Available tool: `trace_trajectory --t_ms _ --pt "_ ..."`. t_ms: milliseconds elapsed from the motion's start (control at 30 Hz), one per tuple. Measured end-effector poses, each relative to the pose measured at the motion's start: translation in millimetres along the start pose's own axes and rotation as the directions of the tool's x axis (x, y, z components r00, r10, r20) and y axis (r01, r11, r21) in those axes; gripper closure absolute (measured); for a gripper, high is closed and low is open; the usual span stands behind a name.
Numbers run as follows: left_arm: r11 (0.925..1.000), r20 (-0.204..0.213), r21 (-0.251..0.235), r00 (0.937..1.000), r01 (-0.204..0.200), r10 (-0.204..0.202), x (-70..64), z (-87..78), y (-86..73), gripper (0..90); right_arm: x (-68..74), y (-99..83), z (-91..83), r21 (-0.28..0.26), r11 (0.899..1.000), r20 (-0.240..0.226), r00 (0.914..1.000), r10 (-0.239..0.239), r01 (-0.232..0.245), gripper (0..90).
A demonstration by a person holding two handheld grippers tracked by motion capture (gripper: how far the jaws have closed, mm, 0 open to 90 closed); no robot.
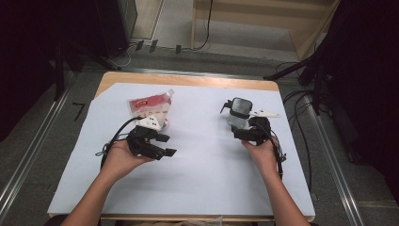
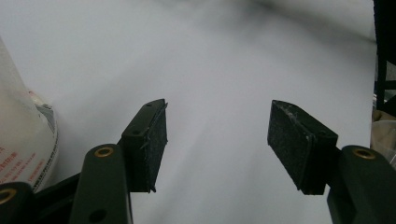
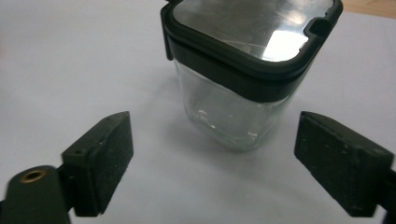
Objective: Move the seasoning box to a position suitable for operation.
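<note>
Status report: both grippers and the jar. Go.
Left gripper open over bare white sheet. Right gripper open, fingers short of clear glass jar with black-rimmed lid. Red-and-white pouch beside left gripper, apart from jar.

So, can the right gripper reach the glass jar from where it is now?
Probably yes. The right gripper has its jaws open wider than the glass jar, which stands upright just ahead of them on the white sheet. Nothing lies between the jaws and the jar.

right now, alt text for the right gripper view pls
A clear glass jar with a black-rimmed lid shut on top stands on a white table cover. The right gripper is open, its two black jaws apart on either side of the jar, not touching it.
</note>
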State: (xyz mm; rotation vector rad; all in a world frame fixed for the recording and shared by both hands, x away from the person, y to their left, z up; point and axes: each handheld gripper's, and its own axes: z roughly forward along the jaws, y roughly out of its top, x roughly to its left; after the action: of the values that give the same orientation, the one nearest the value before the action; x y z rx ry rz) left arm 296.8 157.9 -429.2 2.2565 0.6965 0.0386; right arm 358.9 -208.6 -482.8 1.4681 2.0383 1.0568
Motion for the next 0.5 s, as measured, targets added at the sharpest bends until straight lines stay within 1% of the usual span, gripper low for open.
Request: trace_trajectory --t_ms 33,67,100,133,167,200,233,300,333,367,433,467,500 --pt "1.0000 -0.001 0.000 1.0000 0.002 -0.002 -0.2 -0.1 -0.2 38.8 1.2 1.4 2.5 -0.009 1.000 0.007 1.0000 0.001 -0.001 7.4" --pt "1.0000 -0.002 0.001 1.0000 0.000 0.000 0.1 -0.5 -0.5 38.8 2.5 2.9 4.8 -0.017 1.000 0.017 0.9998 0.013 -0.013 7.2" --pt "1.0000 -0.002 0.001 1.0000 0.004 -0.004 0.1 -0.9 -0.8 38.8 3.5 4.1 7.4 -0.027 0.999 0.014 0.9997 0.020 -0.019 6.9" --pt "1.0000 -0.004 0.000 1.0000 0.008 -0.008 0.0 -1.3 -1.1 38.9 5.2 5.1 10.0 -0.036 0.999 0.025 0.9993 0.027 -0.026 6.6" --pt "1.0000 -0.005 -0.002 1.0000 0.008 -0.008 0.3 -1.7 -1.4 38.9 7.1 5.7 12.6 -0.041 0.999 0.039 0.9989 0.025 -0.023 5.4" --pt "1.0000 -0.002 -0.001 1.0000 0.003 -0.003 1.0 -2.1 -1.7 39.0 9.2 6.4 15.5 -0.047 0.999 0.061 0.9978 0.024 -0.021 4.6" --pt "1.0000 -0.002 -0.004 1.0000 0.008 -0.008 1.1 -2.4 -1.9 39.1 10.3 6.7 18.0 -0.055 0.998 0.077 0.9966 0.029 -0.025 4.4" --pt "0.9998 -0.001 -0.012 0.9999 0.013 -0.013 1.4 -2.8 -2.4 39.3 9.9 6.2 23.1 -0.071 0.996 0.098 0.9936 0.056 -0.049 5.4" --pt "0.9998 -0.001 -0.012 0.9999 0.013 -0.013 1.4 -2.8 -2.4 39.4 9.9 6.2 23.1 -0.071 0.996 0.098 0.9936 0.056 -0.049 5.4" --pt "0.9999 0.000 -0.010 0.9999 0.011 -0.011 2.0 -3.4 -2.7 39.5 8.8 4.5 27.6 -0.080 0.994 0.125 0.9882 0.088 -0.078 5.5" --pt "0.9999 -0.002 -0.004 0.9999 0.014 -0.014 2.5 -3.7 -2.9 39.6 7.9 2.9 32.1 -0.097 0.992 0.151 0.9838 0.097 -0.083 5.5" --pt "0.9999 -0.002 -0.004 0.9999 0.014 -0.014 2.5 -3.7 -2.9 39.6 7.9 2.9 32.1 -0.097 0.992 0.151 0.9838 0.097 -0.083 5.5" --pt "0.9998 0.007 -0.009 0.9998 0.018 -0.018 3.1 -3.0 -3.4 39.6 10.1 2.1 36.1 -0.110 0.989 0.170 0.9780 0.121 -0.103 5.4"
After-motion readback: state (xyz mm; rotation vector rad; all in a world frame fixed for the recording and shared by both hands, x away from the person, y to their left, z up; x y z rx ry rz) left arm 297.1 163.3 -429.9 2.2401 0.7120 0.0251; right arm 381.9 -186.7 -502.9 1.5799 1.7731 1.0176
